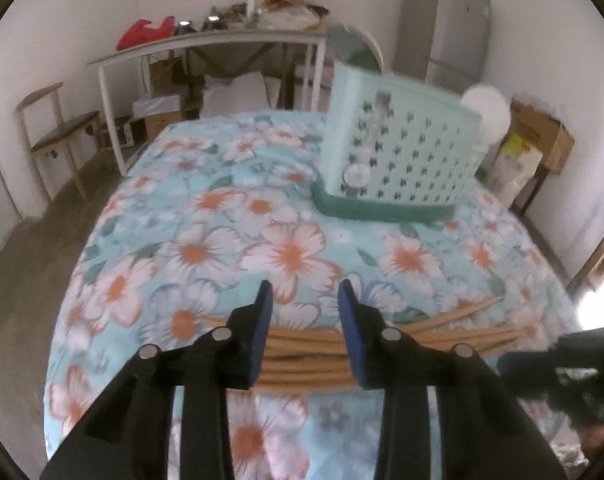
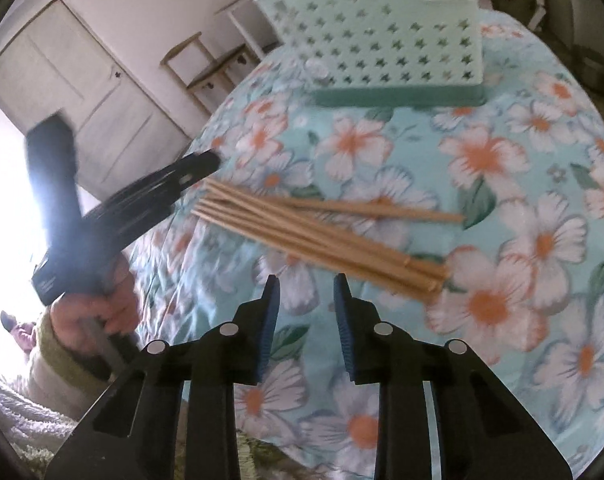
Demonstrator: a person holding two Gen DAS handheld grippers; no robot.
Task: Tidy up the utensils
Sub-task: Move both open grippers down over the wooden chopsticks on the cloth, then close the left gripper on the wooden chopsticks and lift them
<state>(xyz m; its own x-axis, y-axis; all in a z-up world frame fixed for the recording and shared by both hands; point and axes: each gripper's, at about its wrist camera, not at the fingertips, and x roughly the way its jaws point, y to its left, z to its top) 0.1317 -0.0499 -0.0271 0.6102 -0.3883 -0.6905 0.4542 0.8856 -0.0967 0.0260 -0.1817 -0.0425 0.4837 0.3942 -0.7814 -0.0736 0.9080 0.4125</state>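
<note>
Risk lies mainly with the left gripper (image 1: 305, 292), whose blue-padded jaws stand apart astride the bundle of thin tan wooden chopsticks (image 1: 305, 354) on the floral turquoise tablecloth (image 1: 206, 240): closing on so many loose sticks could splay them, and one already lies askew. Bundle position: crosswise between the left jaws, with the perforated mint plastic utensil holder (image 1: 401, 152) well beyond. Further right, the right gripper (image 2: 306, 294) hangs with jaws apart and empty, just short of the chopsticks, which lie slantwise ahead.
</note>
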